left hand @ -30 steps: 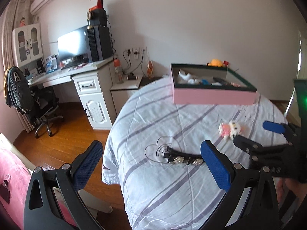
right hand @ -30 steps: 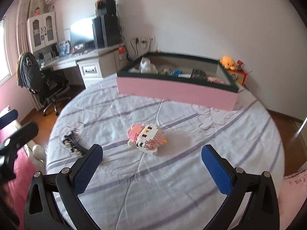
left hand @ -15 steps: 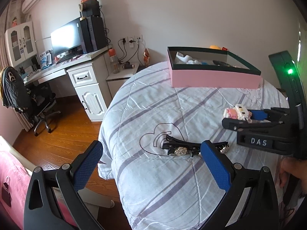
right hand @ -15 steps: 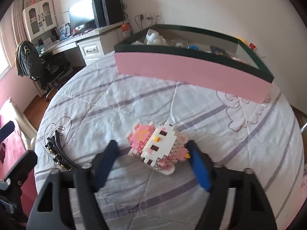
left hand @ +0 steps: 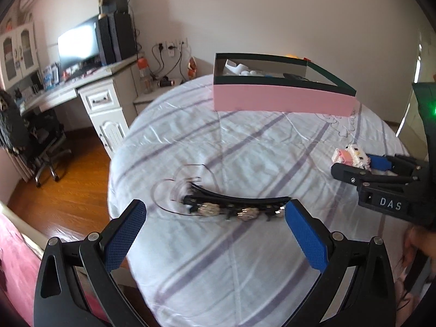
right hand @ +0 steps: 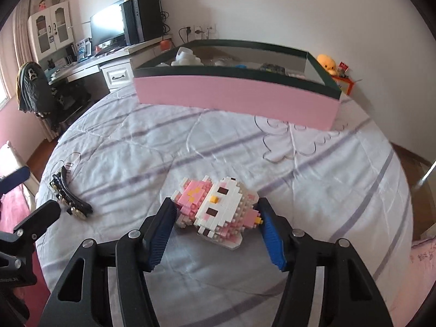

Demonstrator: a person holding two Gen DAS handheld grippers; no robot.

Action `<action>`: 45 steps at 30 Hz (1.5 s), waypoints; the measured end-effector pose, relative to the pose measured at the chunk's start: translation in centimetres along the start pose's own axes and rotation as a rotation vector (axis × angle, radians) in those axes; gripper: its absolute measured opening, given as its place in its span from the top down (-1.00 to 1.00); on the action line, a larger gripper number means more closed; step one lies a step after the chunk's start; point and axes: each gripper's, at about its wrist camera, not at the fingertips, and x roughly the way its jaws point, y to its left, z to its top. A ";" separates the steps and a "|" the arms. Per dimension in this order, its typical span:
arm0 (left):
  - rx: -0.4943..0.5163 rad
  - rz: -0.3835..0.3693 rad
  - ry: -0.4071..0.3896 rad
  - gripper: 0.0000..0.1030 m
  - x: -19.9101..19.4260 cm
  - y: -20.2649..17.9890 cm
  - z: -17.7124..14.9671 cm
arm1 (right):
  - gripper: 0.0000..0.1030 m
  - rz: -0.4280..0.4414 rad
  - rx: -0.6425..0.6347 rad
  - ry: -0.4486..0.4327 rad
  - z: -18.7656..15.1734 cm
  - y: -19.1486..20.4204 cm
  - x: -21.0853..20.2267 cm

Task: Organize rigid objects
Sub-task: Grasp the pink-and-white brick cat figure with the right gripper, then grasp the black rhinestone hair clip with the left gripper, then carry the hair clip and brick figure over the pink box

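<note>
A pink and white brick-built cat figure (right hand: 218, 208) lies on the striped bed cover. My right gripper (right hand: 216, 218) has its jaws closed against both sides of it; it also shows in the left wrist view (left hand: 351, 158). A black jewelled hair clip (left hand: 234, 204) lies on the cover just in front of my left gripper (left hand: 215, 223), which is open and empty. The clip shows at the left in the right wrist view (right hand: 69, 197). A pink box with a dark green rim (right hand: 234, 96) holding several items stands at the far side of the bed.
The bed's left edge (left hand: 114, 179) drops to a wooden floor (left hand: 62, 179). A white desk with a monitor (left hand: 79, 46) and an office chair (left hand: 32, 136) stand at the left. A yellow plush toy (right hand: 328, 62) sits behind the box.
My right gripper moved down onto the brick figure and closed its jaws on it. My left gripper moved forward toward the hair clip and stayed open.
</note>
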 end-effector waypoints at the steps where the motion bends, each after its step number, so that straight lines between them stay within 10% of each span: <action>1: -0.010 -0.009 0.003 -1.00 0.1 -0.2 0.0 | -0.19 0.005 0.001 0.000 0.1 -0.1 0.1; 14: -0.041 0.004 0.104 -0.94 3.9 -2.8 0.8 | -0.20 0.031 0.005 -0.013 0.0 -0.2 0.3; 22: 0.038 -0.061 0.035 0.41 3.7 -2.7 1.3 | -0.20 0.057 0.017 -0.019 0.0 -0.4 0.2; 24: 0.051 -0.062 0.033 0.50 3.6 -2.5 1.2 | -0.20 0.061 0.019 -0.021 0.0 -0.5 0.2; 45: 0.075 0.012 0.007 0.40 3.3 -3.1 0.0 | -0.19 0.020 -0.031 -0.001 -0.2 0.3 0.3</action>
